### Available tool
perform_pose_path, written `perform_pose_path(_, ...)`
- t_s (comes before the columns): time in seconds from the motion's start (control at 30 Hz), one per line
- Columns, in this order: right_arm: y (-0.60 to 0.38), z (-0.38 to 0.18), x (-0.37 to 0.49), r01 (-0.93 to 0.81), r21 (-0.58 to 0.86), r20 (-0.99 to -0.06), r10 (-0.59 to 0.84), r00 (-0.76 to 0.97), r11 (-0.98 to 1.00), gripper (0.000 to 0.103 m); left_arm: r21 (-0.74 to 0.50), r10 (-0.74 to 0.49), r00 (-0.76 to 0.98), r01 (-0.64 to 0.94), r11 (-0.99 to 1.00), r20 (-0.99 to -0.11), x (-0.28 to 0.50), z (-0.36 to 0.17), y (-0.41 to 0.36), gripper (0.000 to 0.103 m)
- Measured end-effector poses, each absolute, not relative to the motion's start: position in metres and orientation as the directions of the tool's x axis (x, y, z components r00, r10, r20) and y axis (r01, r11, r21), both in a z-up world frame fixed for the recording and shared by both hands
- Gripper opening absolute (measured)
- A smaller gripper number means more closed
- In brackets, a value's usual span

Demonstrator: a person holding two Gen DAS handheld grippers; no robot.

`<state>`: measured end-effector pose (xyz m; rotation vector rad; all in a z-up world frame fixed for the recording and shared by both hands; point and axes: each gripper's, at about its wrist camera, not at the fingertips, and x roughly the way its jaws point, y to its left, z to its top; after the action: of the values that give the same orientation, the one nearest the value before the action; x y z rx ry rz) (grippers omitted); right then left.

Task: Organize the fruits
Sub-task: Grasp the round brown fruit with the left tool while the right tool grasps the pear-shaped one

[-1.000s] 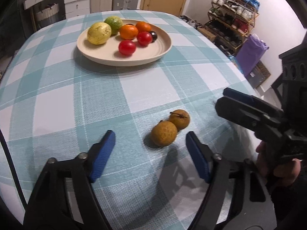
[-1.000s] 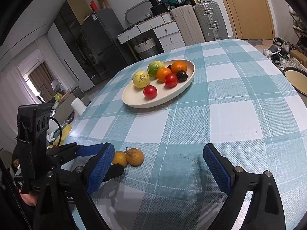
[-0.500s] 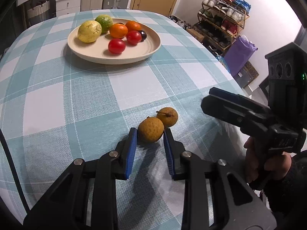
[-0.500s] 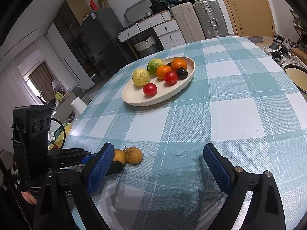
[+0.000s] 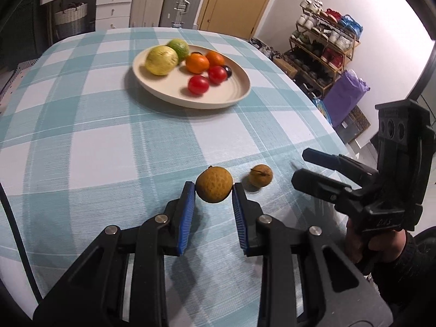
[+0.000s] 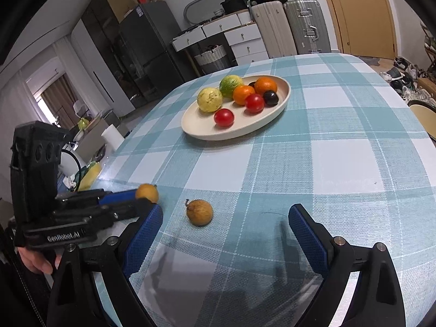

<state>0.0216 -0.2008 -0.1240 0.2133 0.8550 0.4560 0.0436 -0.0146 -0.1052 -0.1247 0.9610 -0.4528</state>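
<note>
My left gripper (image 5: 214,190) is shut on a round brown longan (image 5: 214,184) and holds it just above the checked tablecloth; the same longan (image 6: 147,192) shows at the left gripper's tips in the right wrist view. A second longan (image 5: 260,175) (image 6: 199,212) with a short stem lies on the cloth just right of it. My right gripper (image 6: 226,223) hovers open near the table's near edge, with nothing between its blue pads (image 6: 143,241). The cream plate (image 5: 234,92) (image 6: 283,95) farther back holds yellow, green, orange, red and dark fruits.
The table's right edge drops off toward a shoe rack (image 5: 324,51) and a purple bag (image 5: 344,95). Drawers (image 6: 239,38), suitcases (image 6: 299,27) and a fridge (image 6: 147,43) stand behind the table. A person's hand (image 5: 378,245) holds the right gripper.
The left gripper's jaws closed around the nearer longan and lifted it off the cloth, away from the second longan. The right gripper stayed in place and open.
</note>
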Motion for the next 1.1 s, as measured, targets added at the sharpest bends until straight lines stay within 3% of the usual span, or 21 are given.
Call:
perform_pose_path(0.3,-0.173,-0.131,0.026,-0.343,0.332,-0.724,0.471,0.505,0.879,0.095,-0.316,-0.42,0.509,0.281,0.906,-0.751,0.038,-0.103,0.011,0.025)
perform_pose_path(0.6,-0.158,-0.134,0.034,-0.355,0.327,-0.74,0.471,0.481,0.876,0.078,-0.33,-0.422,0.505,0.264,0.906,-0.753,0.036,-0.109,0.019,0.025)
perform_pose_path(0.8,-0.153,-0.135,0.035,-0.355,0.297,-0.757,0.446,0.477,0.886,0.056,-0.338,-0.422,0.499,0.255,0.906,-0.757,0.037,-0.113,0.022,0.025)
perform_pose_path(0.87,-0.152,-0.135,0.035,-0.362,0.288,-0.762,0.441,0.473,0.886,0.038,-0.339,-0.423,0.496,0.254,0.906,-0.758,0.037,-0.115,0.022,0.025)
perform_pose_path(0.93,-0.15,-0.136,0.034,-0.367,0.267,-0.767,0.427,0.479,0.891,0.03,-0.341,-0.422,0.497,0.25,0.906,-0.758,0.038,-0.115,0.022,0.025)
perform_pose_path(1.1,-0.153,-0.134,0.032,-0.374,0.28,-0.749,0.445,0.49,0.884,0.027,-0.357,-0.436,0.499,0.251,0.9,-0.749,0.041,-0.112,0.021,0.025)
